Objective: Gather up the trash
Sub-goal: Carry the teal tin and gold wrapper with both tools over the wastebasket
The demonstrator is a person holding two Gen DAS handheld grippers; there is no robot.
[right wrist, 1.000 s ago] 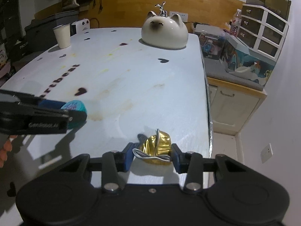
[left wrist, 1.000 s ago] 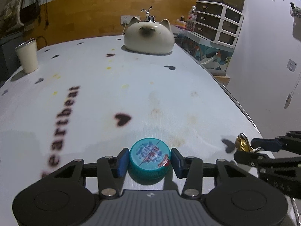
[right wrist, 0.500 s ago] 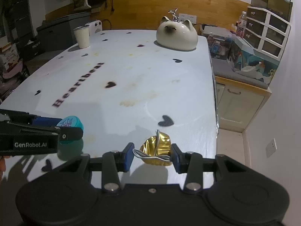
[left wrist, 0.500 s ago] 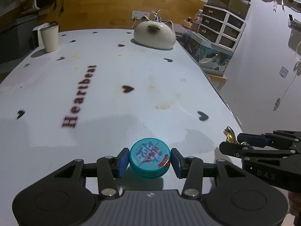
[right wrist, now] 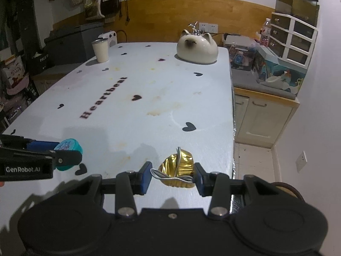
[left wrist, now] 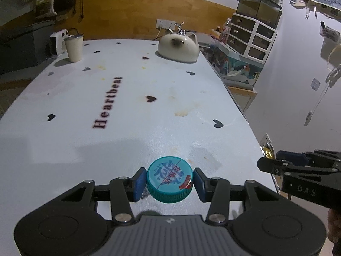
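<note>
A teal bottle cap (left wrist: 169, 179) with a printed top sits between the blue pads of my left gripper (left wrist: 169, 181), which is shut on it and holds it above the table's near end. In the right wrist view a crumpled gold foil capsule (right wrist: 177, 168) with a silver rim is clamped in my right gripper (right wrist: 172, 174), lifted over the table's right front corner. The right wrist view also catches the left gripper (right wrist: 64, 153) with the teal cap (right wrist: 67, 146) at the left. From the left wrist view, the right gripper (left wrist: 275, 160) shows at the right edge with a bit of gold capsule (left wrist: 268, 152) visible.
The white table (left wrist: 132, 132) bears black hearts, the word Heartbeat and brown stains. A cat-shaped ceramic pot (left wrist: 178, 48) and a cream cup (left wrist: 74, 47) stand at the far end. A low cabinet (right wrist: 264, 115) and white drawers (right wrist: 292, 36) stand to the right.
Both grippers have pulled back toward the table's near end and risen, each still gripping its item. More of the table now shows ahead of them.
</note>
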